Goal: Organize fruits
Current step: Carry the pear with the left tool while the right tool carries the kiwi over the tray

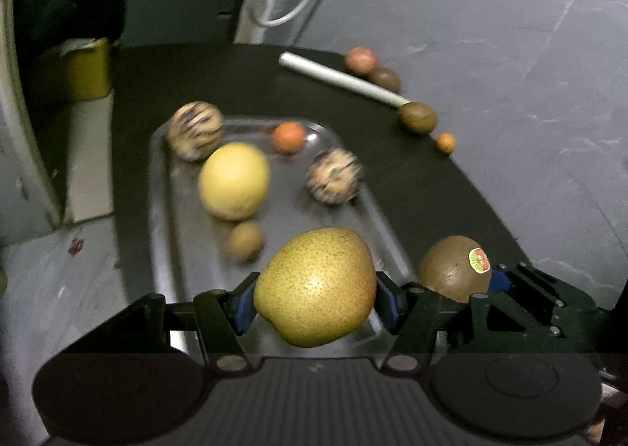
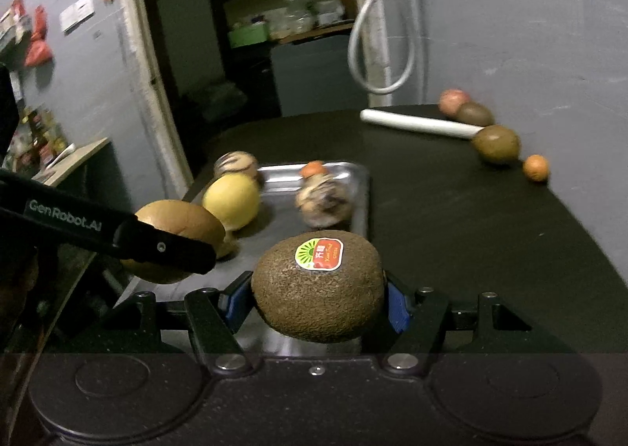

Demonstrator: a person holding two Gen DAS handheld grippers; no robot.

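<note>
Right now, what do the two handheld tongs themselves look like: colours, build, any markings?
Both are matte black plastic. The left tongs and right tongs have angular fingers with blue pads and silver pivot screws above a ribbed base. The left one's side reads "GenRobot.AI" in white.

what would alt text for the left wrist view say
The left gripper clamps a speckled yellow-green pear over the near end of a metal tray holding two striped fruits, a yellow citrus, a small orange fruit and a small brown one. At right, the right gripper holds a stickered kiwi; more fruit and a white tube lie beyond.
</note>
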